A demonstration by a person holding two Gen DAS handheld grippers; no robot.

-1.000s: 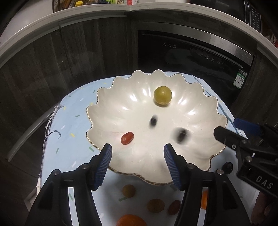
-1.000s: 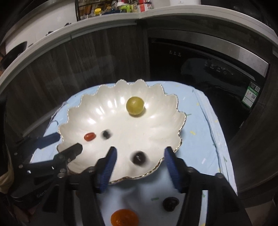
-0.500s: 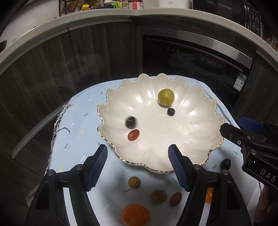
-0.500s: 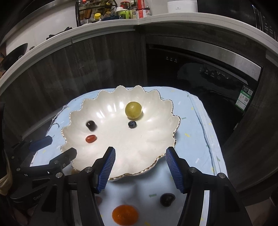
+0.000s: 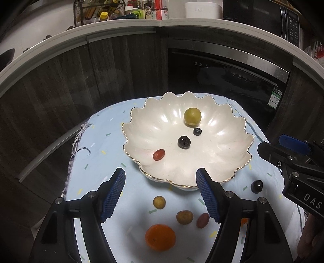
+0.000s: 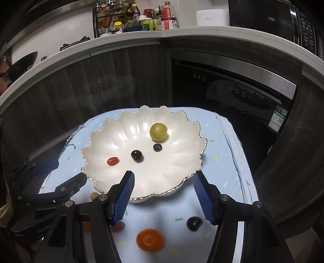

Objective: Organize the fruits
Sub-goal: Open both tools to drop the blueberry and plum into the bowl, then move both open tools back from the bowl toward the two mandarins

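A white scalloped bowl [image 5: 222, 153] [image 6: 178, 161] sits on a light blue cloth. It holds a yellow-green round fruit [image 5: 192, 116] [image 6: 158, 132], a blueberry [image 5: 197, 131] [image 6: 157, 147], a dark cherry [image 5: 184, 142] [image 6: 137, 155] and a red cherry tomato [image 5: 159, 154] [image 6: 112, 161]. On the cloth in front lie an orange [image 5: 160, 237] [image 6: 149, 240], two small yellow-brown fruits [image 5: 159, 202] [image 5: 184, 217], a reddish fruit [image 5: 203, 220] and a dark fruit [image 5: 256, 186] [image 6: 194, 223]. My left gripper [image 5: 161, 194] and right gripper [image 6: 163, 196] are open and empty, above the bowl's near rim.
The cloth [image 5: 97, 153] covers a small table with edges close on left and right. Dark wood cabinets [image 5: 121, 66] and a black appliance [image 5: 228, 81] stand behind. A countertop above carries bottles [image 6: 162, 18] and a rack.
Both grippers have pulled back and up from the bowl. The dark cherry and blueberry rolled across the bowl and now lie still near its middle.
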